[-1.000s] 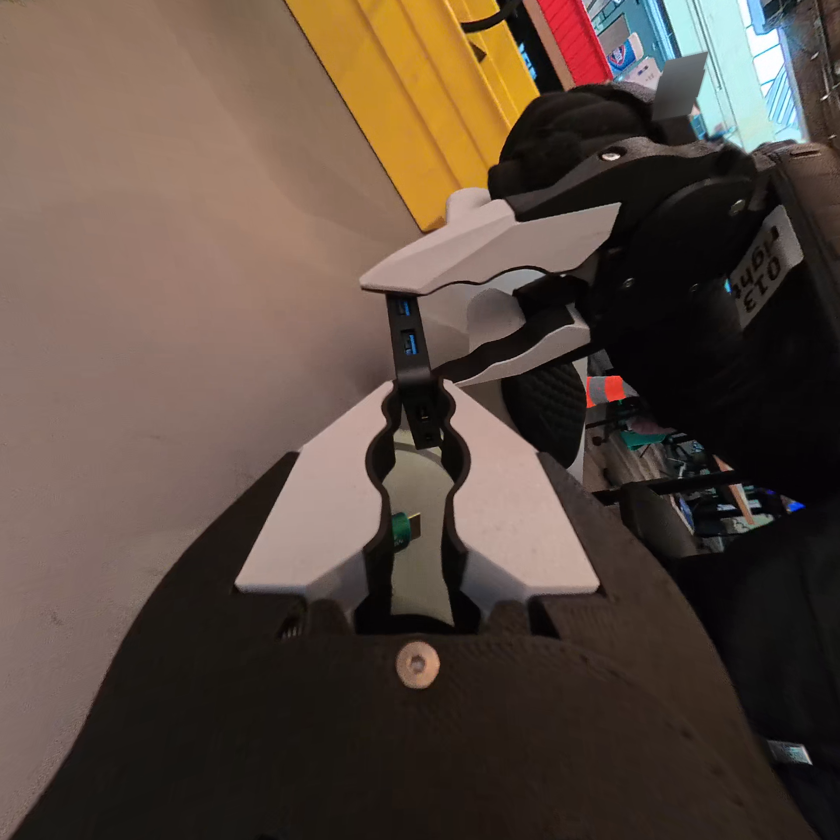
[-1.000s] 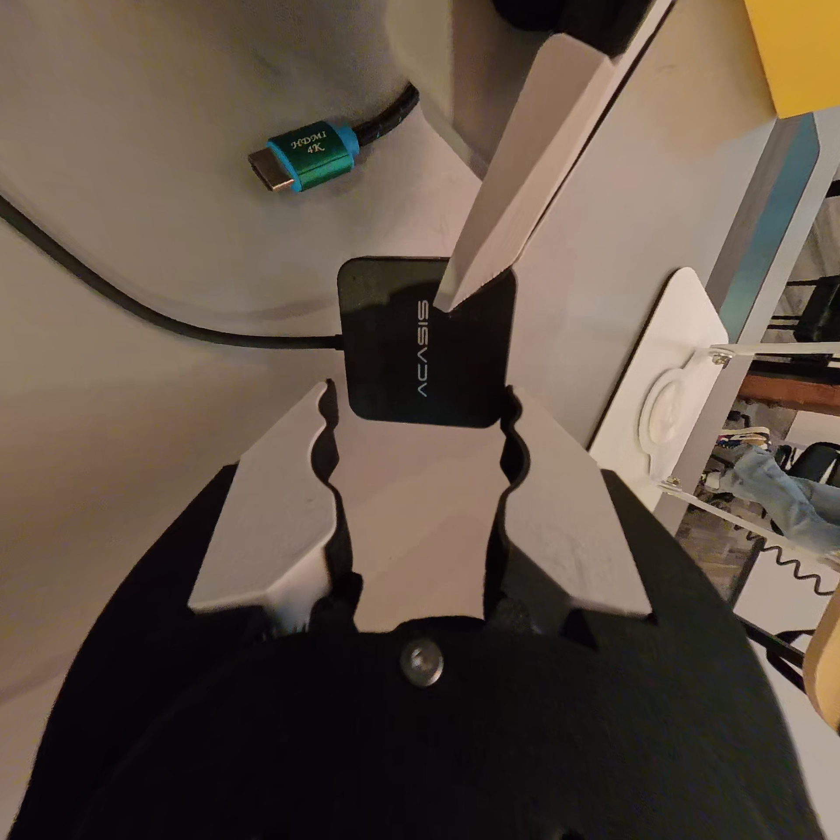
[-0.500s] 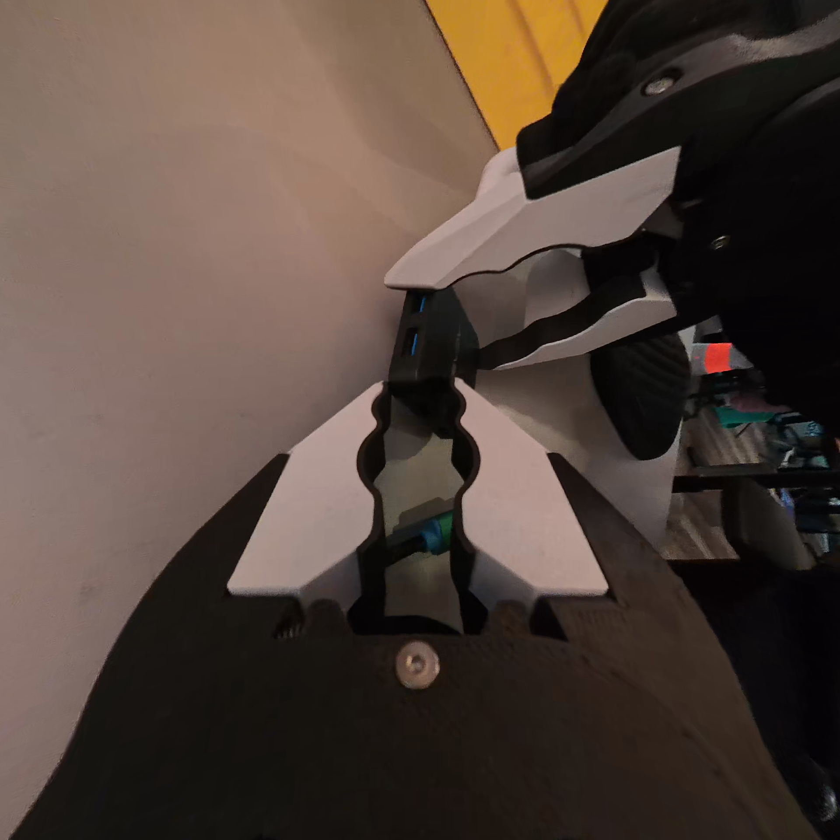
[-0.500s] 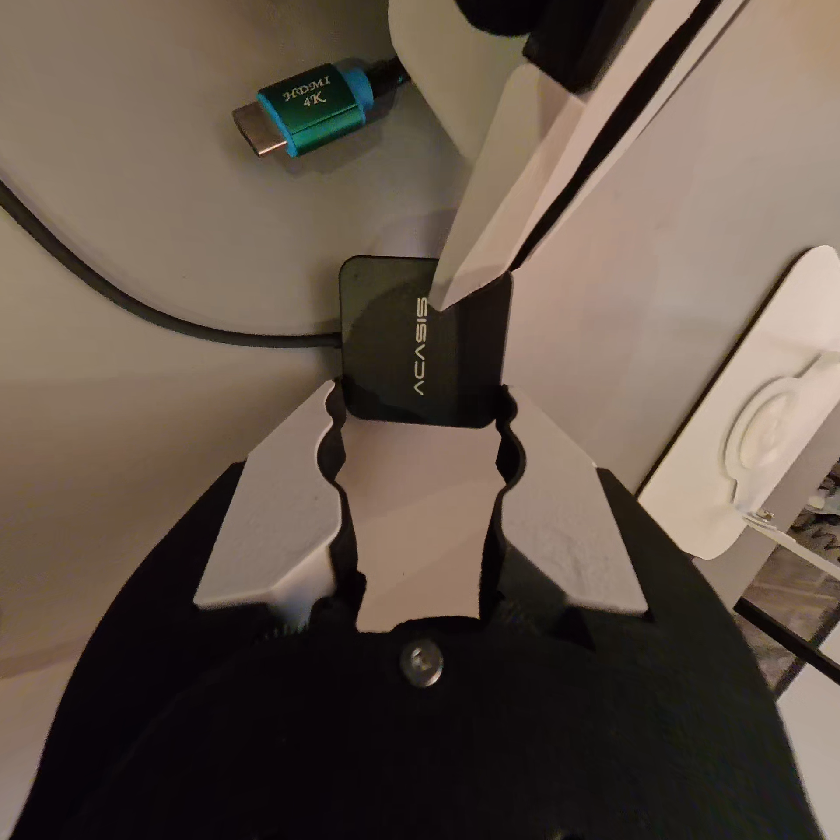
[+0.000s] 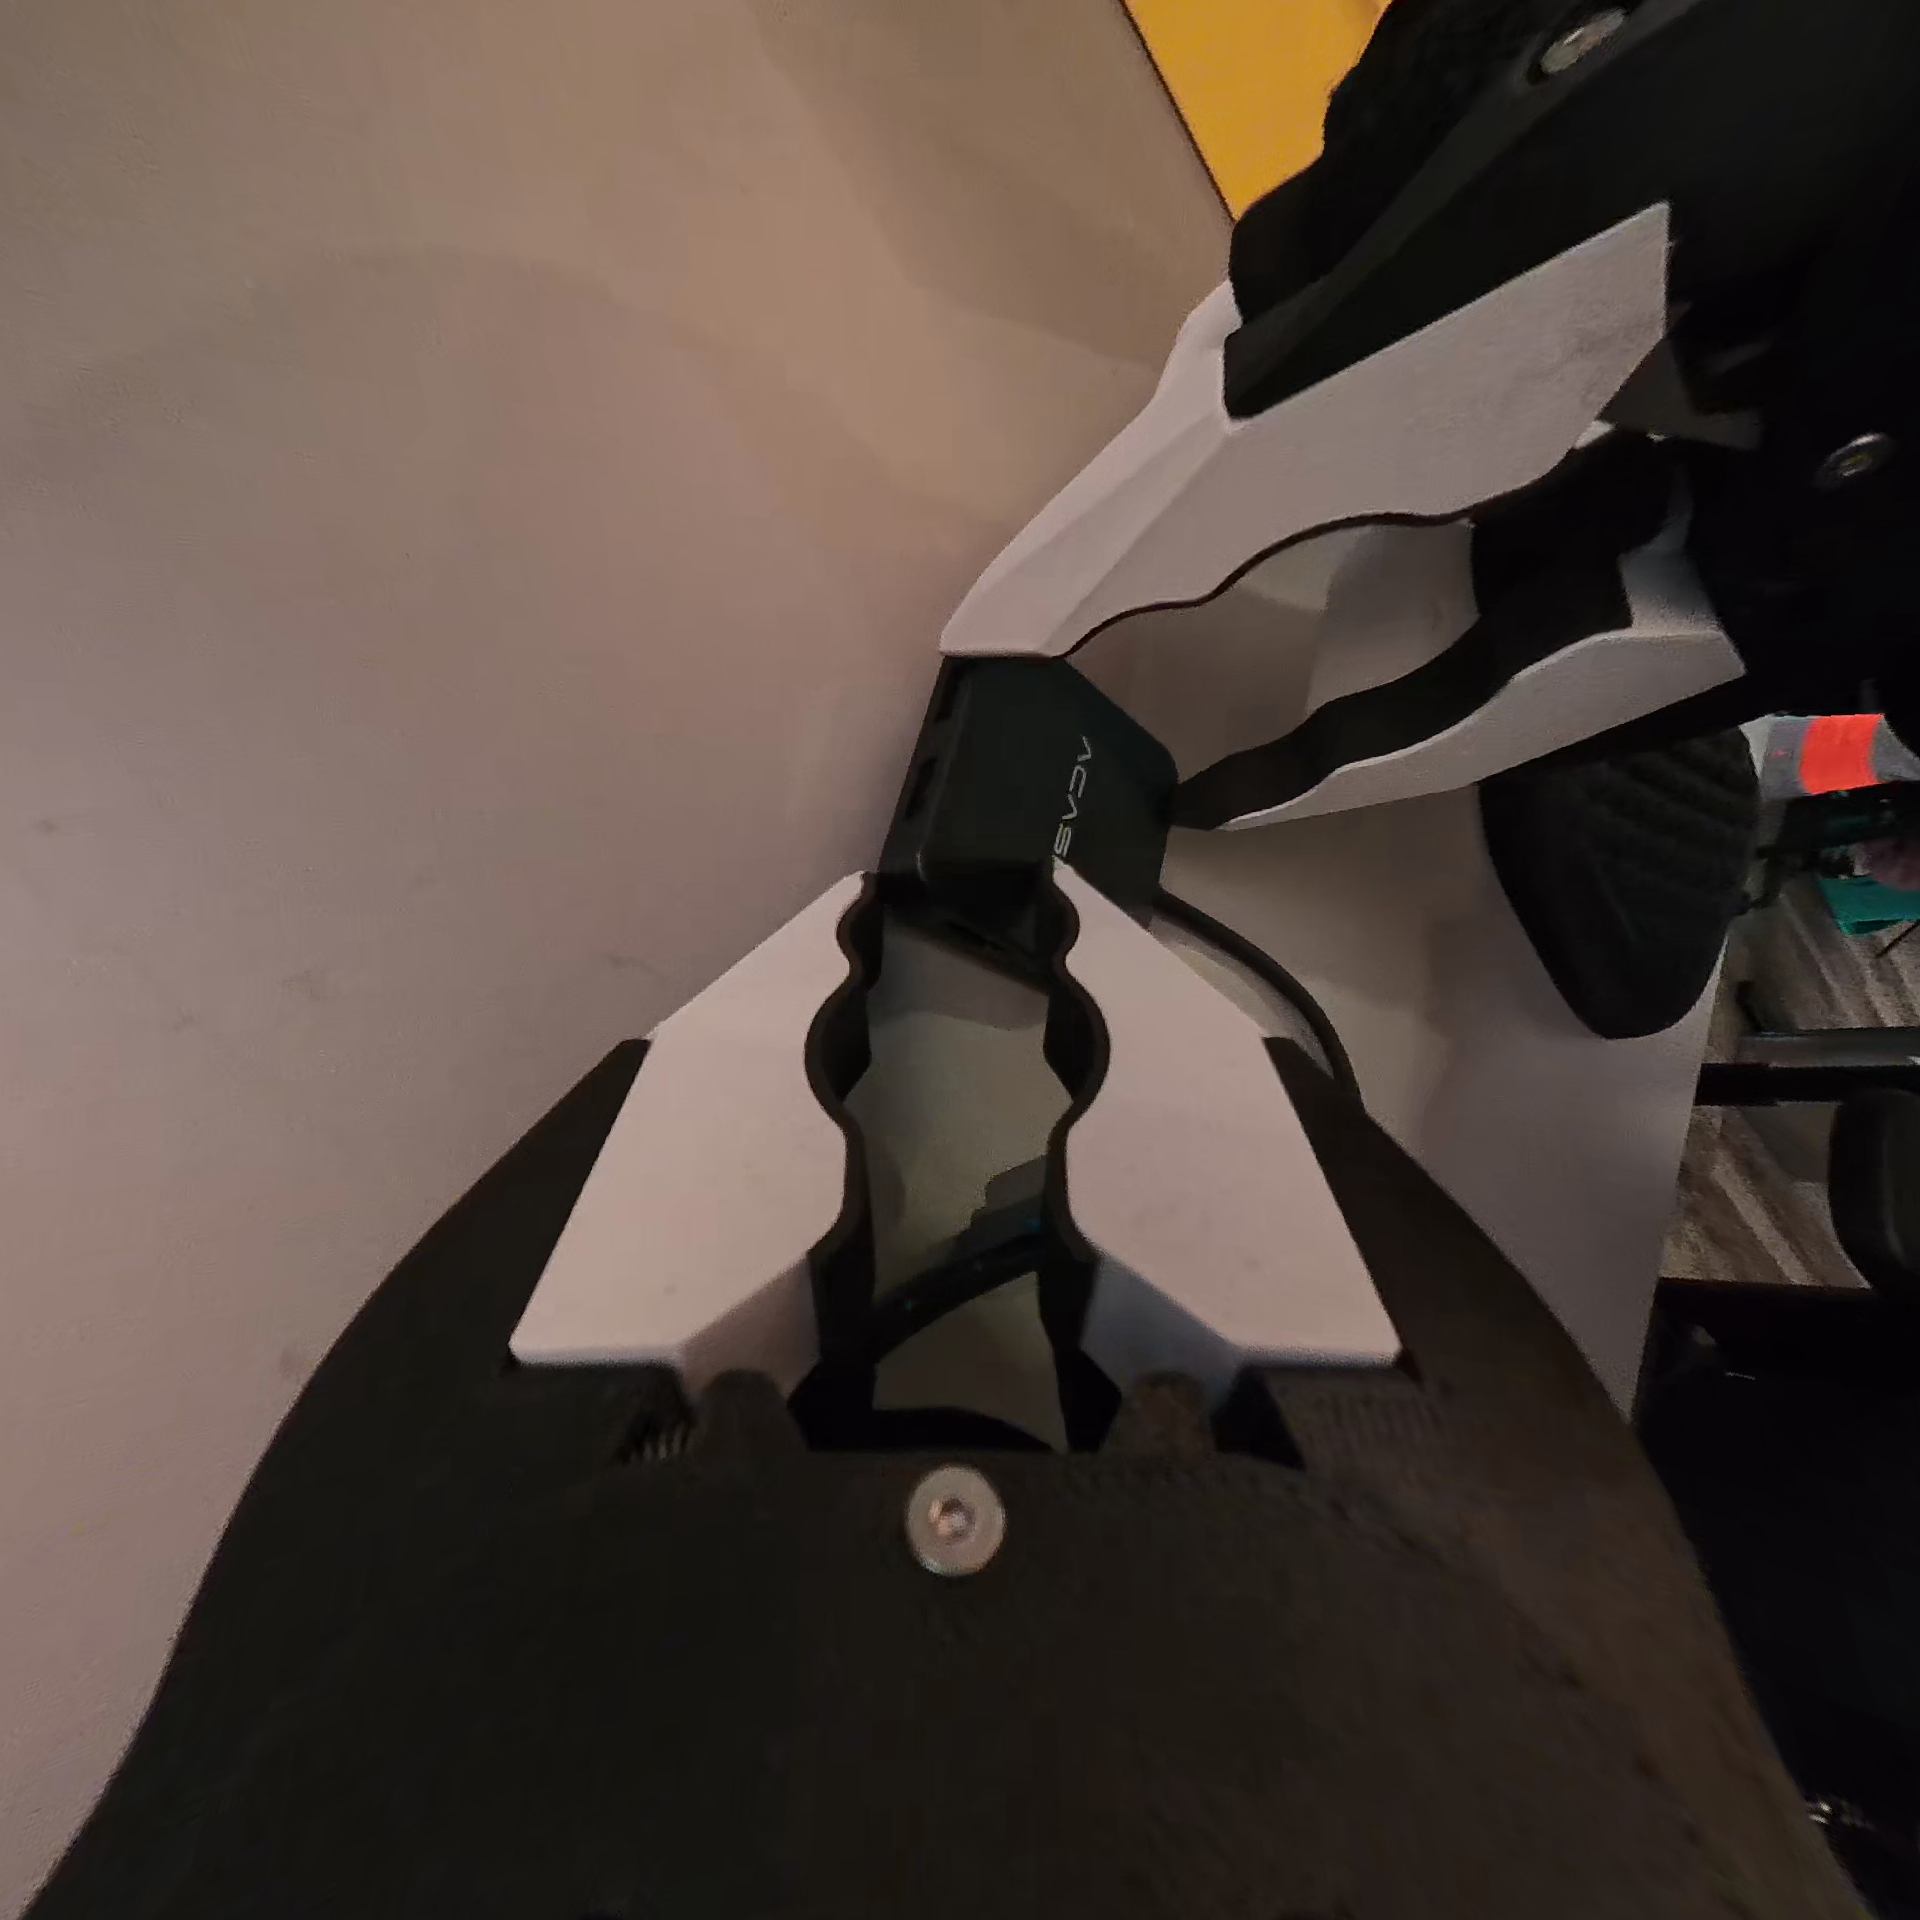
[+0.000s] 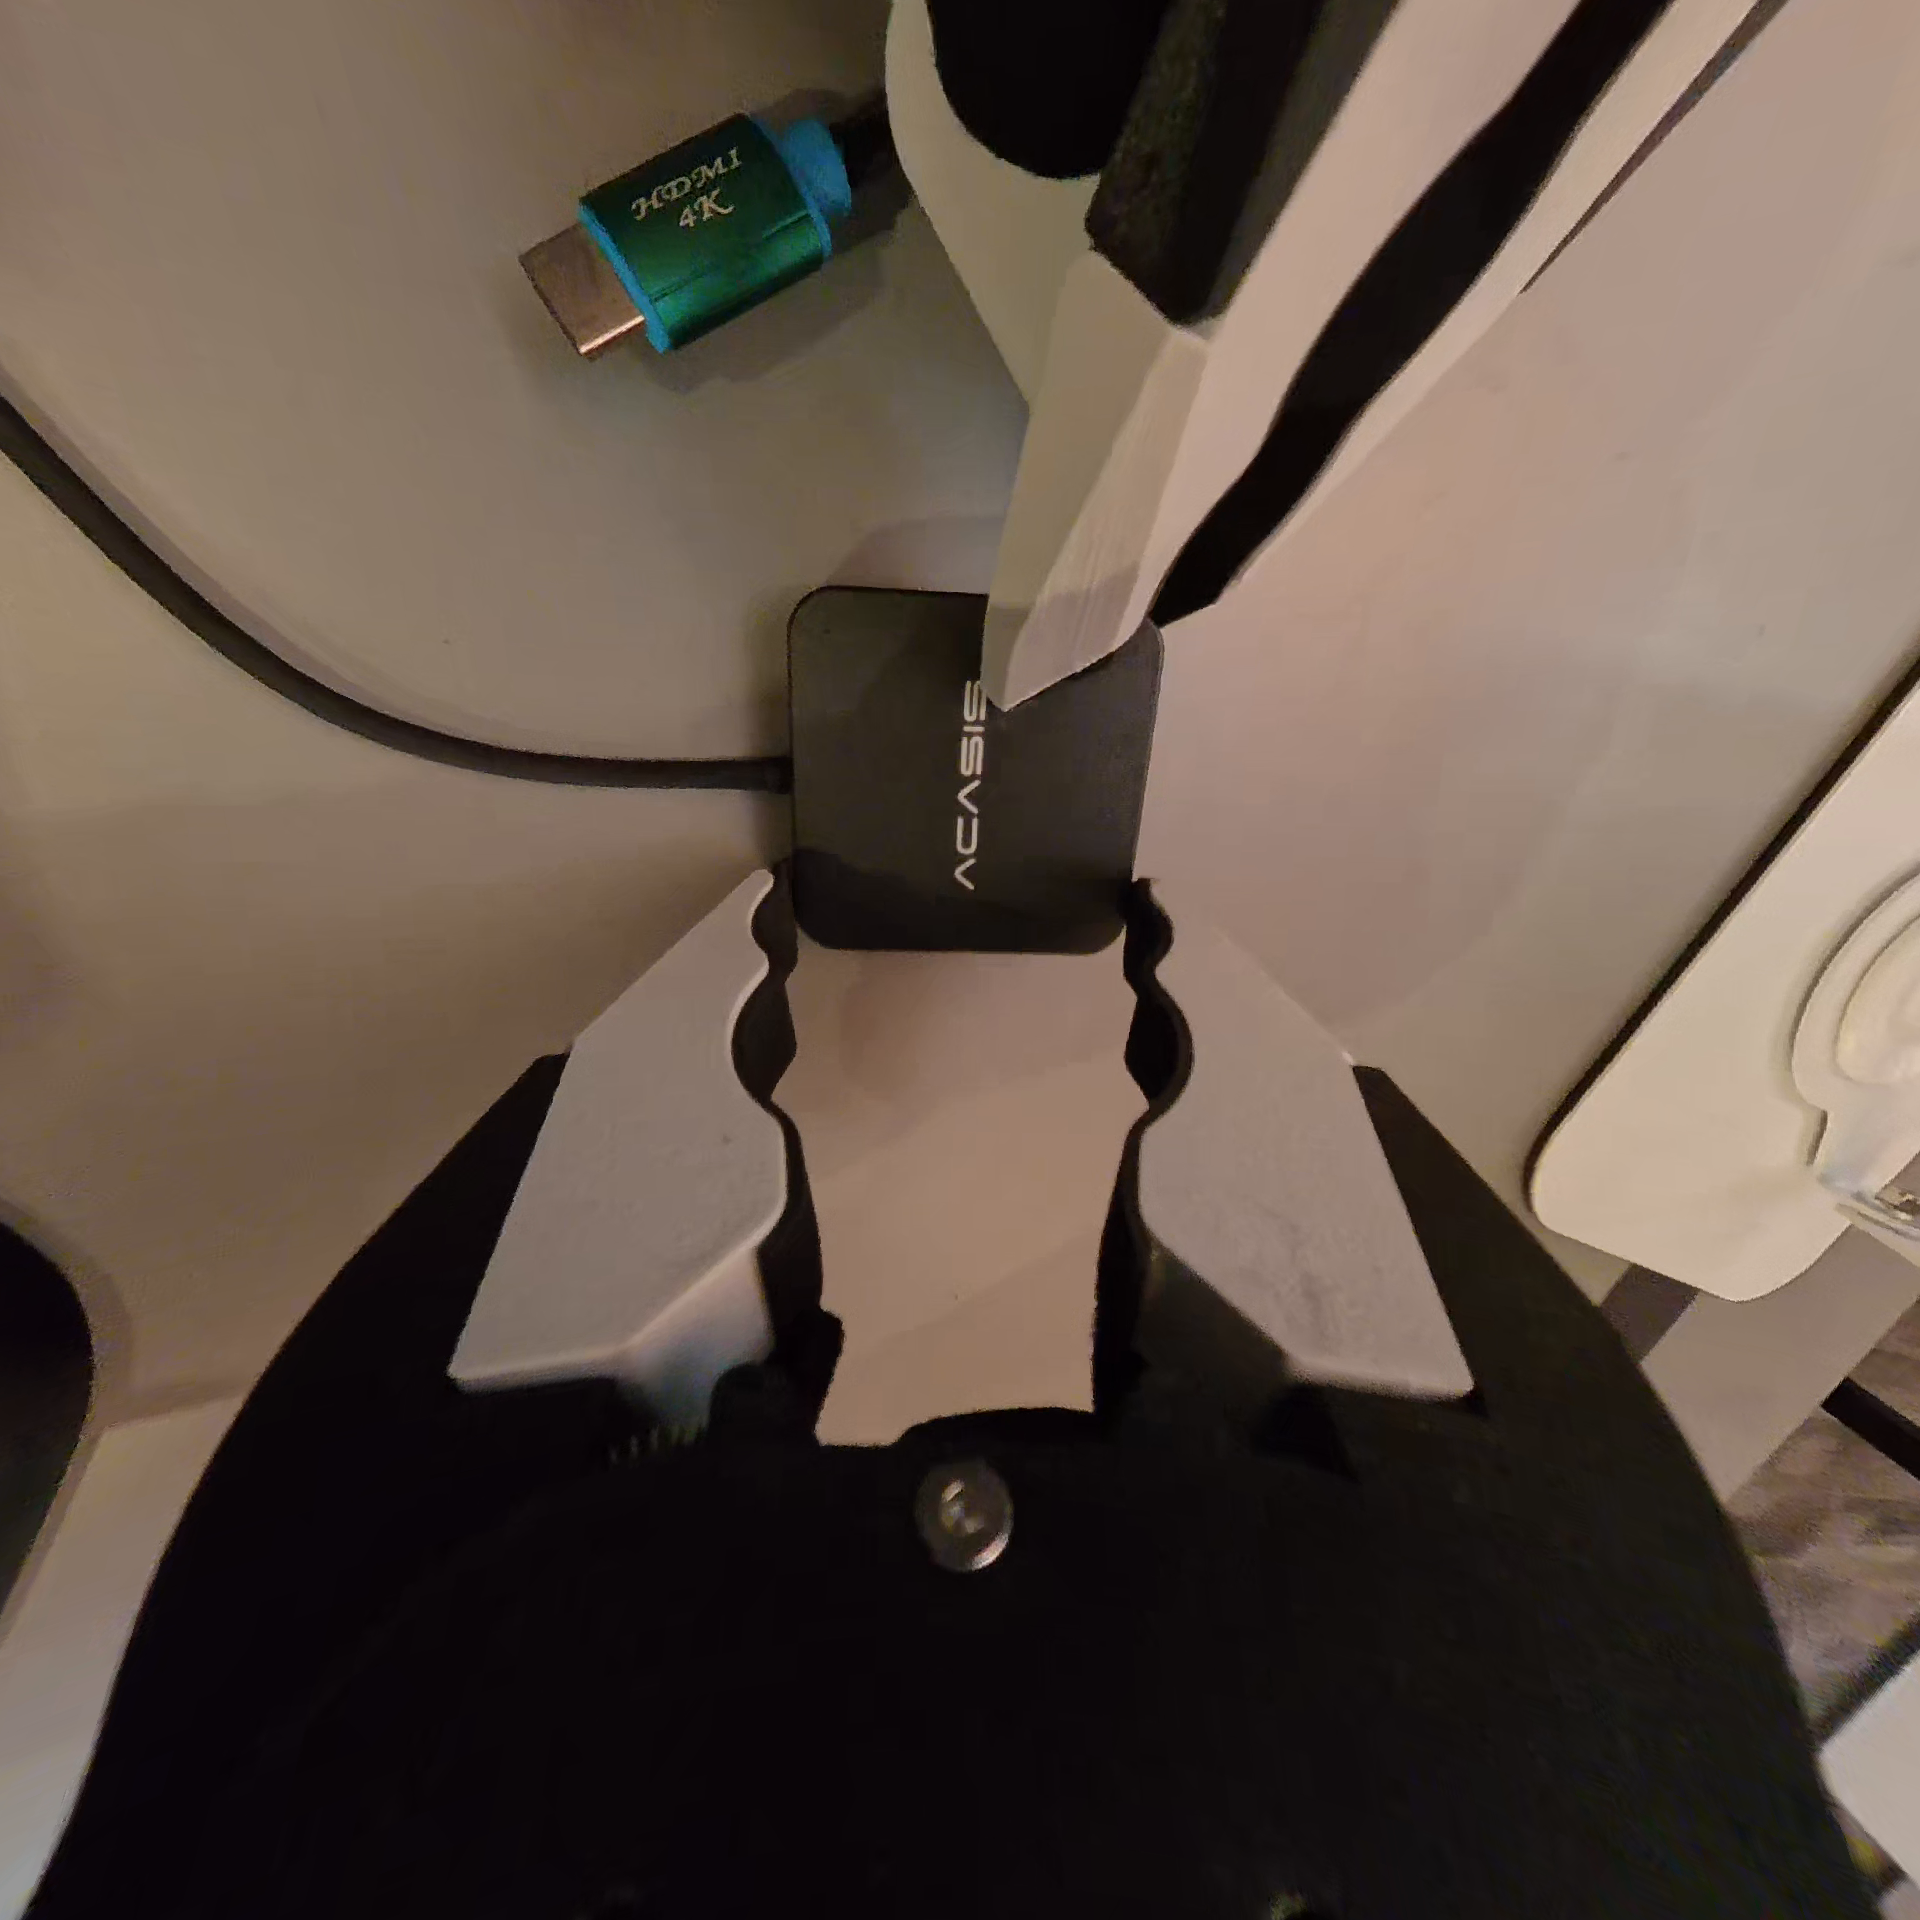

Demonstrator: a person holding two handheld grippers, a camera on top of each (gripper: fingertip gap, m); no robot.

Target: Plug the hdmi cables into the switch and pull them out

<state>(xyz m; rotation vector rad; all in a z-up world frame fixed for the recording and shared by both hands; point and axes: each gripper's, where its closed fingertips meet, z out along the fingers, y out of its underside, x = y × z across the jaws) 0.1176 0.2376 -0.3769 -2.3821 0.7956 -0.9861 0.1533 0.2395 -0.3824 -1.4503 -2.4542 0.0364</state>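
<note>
The black switch (image 6: 966, 769) is a small flat box with a thin black cable (image 6: 312, 675) running off to the left. My right gripper (image 6: 956, 888) has its jaws against the two sides of the switch's near end. My left gripper (image 5: 961, 878) pinches the other end: one finger (image 6: 1070, 613) lies on the top face, the other is hidden beneath. In the left wrist view the switch (image 5: 1018, 769) sits tilted between both grippers, with the right gripper (image 5: 1112, 727) closed round it. A teal HDMI plug (image 6: 717, 249) lies loose on the table beyond, unplugged.
The table (image 6: 364, 468) is pale and plain. A white mounting plate (image 6: 1714, 1039) lies at the right edge. A yellow bin (image 5: 1247, 94) stands at the far side. The HDMI cable (image 5: 966, 1278) shows through the left jaws. The gap from one gripper's tips to the other's is roughly 4 cm. About 6 cm separates my left fingertips from the teal HDMI plug (image 6: 717, 249).
The right gripper moved forward and its jaws closed in on the switch's near end. The switch tilted in the left wrist view, showing its top face. The left jaws stand slightly wider.
</note>
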